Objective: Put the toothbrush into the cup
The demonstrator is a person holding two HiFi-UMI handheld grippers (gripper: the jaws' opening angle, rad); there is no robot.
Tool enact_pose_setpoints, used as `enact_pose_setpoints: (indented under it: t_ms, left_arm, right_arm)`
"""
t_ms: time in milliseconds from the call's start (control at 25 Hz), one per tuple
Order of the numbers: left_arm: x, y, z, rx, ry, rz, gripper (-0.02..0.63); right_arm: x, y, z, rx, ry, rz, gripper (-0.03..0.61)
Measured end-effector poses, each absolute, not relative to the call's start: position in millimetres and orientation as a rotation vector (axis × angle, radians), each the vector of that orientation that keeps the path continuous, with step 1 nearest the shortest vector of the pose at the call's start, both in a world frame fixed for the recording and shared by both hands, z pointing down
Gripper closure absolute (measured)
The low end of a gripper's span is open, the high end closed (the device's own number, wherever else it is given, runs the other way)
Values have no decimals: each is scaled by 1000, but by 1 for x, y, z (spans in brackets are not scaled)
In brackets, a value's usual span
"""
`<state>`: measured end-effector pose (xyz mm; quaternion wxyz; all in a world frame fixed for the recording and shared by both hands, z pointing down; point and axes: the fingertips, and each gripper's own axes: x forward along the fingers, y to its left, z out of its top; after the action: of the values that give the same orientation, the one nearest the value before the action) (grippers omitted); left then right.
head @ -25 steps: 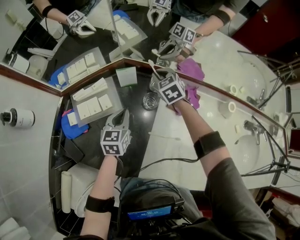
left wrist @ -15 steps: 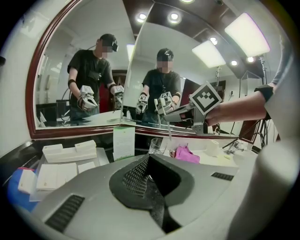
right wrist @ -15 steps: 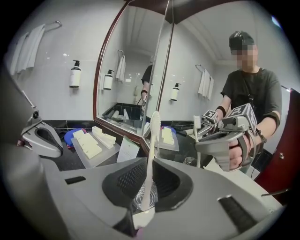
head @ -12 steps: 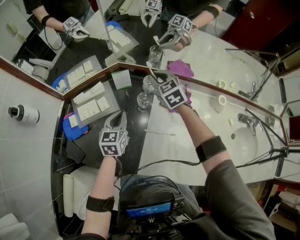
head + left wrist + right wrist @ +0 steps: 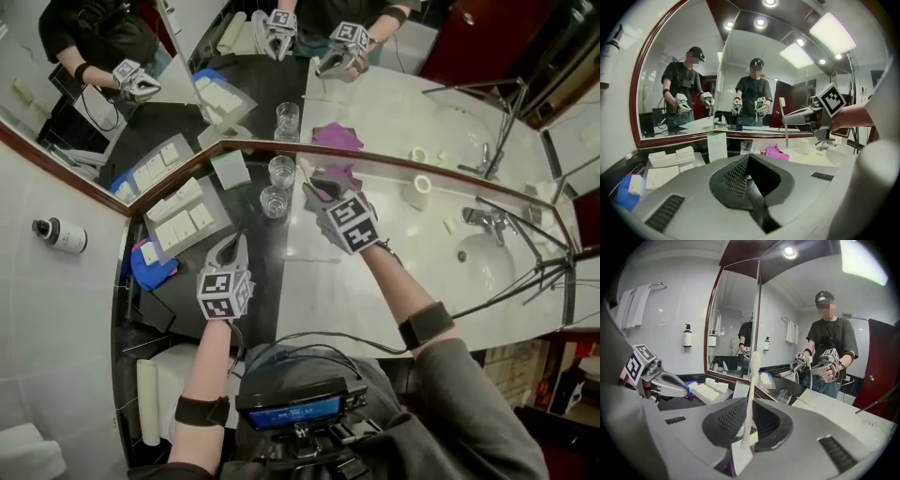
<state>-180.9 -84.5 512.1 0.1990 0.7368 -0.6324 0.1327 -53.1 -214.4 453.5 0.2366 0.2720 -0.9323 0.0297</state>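
Two cups [image 5: 273, 202] [image 5: 281, 171] stand together; the right gripper [image 5: 313, 189] clamps one toothbrush [image 5: 751, 394].

Bright ceiling lights, mirror glare, fisheye-warped edges

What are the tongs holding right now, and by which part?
The right tongs grip the toothbrush low on its handle, with the head pointing up. The left tongs are shut on nothing.
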Motion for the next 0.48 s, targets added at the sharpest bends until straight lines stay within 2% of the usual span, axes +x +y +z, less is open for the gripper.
enact_pose_setpoints:
  t_ms: [480]
  left_arm:
    - [-152, -59, 511, 2098, -1702, 419, 614]
  right_arm:
    - [15, -146, 479, 931, -2577, 397, 518]
